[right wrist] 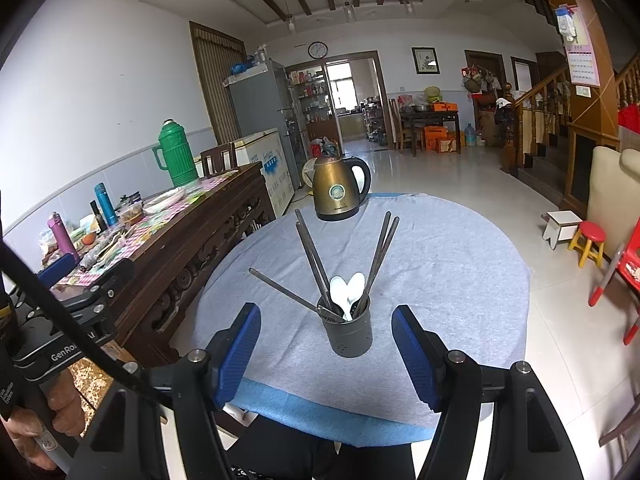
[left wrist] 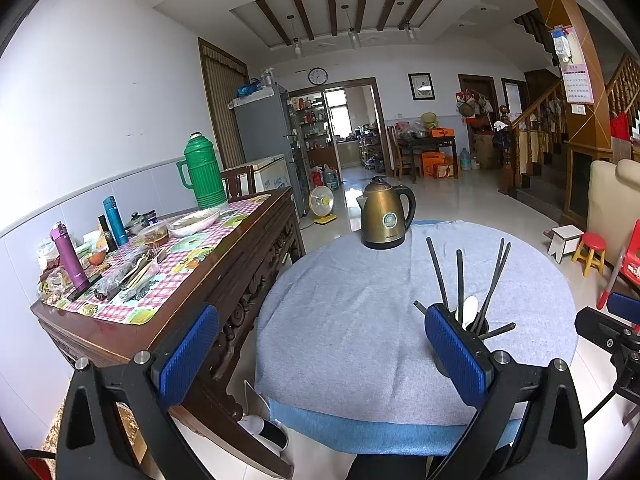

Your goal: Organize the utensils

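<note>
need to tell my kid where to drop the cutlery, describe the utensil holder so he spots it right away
Find the round table under a grey-blue cloth. Near its front edge, well in front of the bronze electric kettle, stands a small dark grey metal cylinder cup. It alone holds things: dark chopsticks fanning out and two white spoons.

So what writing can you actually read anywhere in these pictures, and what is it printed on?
"GenRo", cut off by a cable: white letters on the left gripper's black body, in the right wrist view.
Kettle: a round badge and a line of print near its base, too small to read.
Wall calendar: characters and number grid, blurred.
Chest freezer: blue lettering, unreadable.
Clock: numerals too small.
</note>
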Available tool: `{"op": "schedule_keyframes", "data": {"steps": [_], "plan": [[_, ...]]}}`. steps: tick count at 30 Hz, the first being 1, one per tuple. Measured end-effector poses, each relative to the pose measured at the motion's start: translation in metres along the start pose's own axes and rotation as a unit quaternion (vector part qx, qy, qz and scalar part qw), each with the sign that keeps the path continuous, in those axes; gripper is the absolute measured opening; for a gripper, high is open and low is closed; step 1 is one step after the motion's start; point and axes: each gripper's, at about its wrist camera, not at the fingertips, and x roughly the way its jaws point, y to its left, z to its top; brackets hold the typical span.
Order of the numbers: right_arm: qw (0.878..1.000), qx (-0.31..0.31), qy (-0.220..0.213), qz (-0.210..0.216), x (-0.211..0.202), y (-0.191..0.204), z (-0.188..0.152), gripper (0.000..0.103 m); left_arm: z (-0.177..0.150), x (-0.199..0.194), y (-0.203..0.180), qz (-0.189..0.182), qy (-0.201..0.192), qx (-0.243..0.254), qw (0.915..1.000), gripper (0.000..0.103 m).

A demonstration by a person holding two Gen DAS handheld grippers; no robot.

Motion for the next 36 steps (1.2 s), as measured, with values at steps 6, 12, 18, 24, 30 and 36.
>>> {"op": "schedule_keyframes", "data": {"steps": [6,12,18,24,30,36], "plan": [[1.0,-0.001,-0.001,0.001,0.0006,0.0008,-0.0002,0.072,-0.0001,0.0002,-0.0006,0.0,-0.001,0.0,1.0,0.103],[1.0,-0.001,0.0,0.002,0.0011,0.0017,0.0002,0.072,0.0,0.0,-0.0006,0.001,-0.002,0.0,1.0,0.103],[1.0,-0.002,-0.001,0.004,0.0014,0.0033,0.0017,0.072,-0.0006,-0.0011,-0.0008,0.001,-0.004,0.001,1.0,0.103],[1.0,-0.002,0.0,0.005,0.0015,0.0038,0.0019,0.072,-0.0001,-0.0007,0.0006,0.003,-0.004,0.001,1.0,0.103],[1.0,-0.002,0.002,0.007,0.0014,0.0039,0.0016,0.072,0.0004,0.0003,0.0021,0.002,-0.002,0.001,1.0,0.103],[1.0,-0.002,0.003,0.008,0.0017,0.0054,0.0018,0.072,-0.0009,0.0021,0.0044,0.002,0.0,0.0,1.0,0.103]]}}
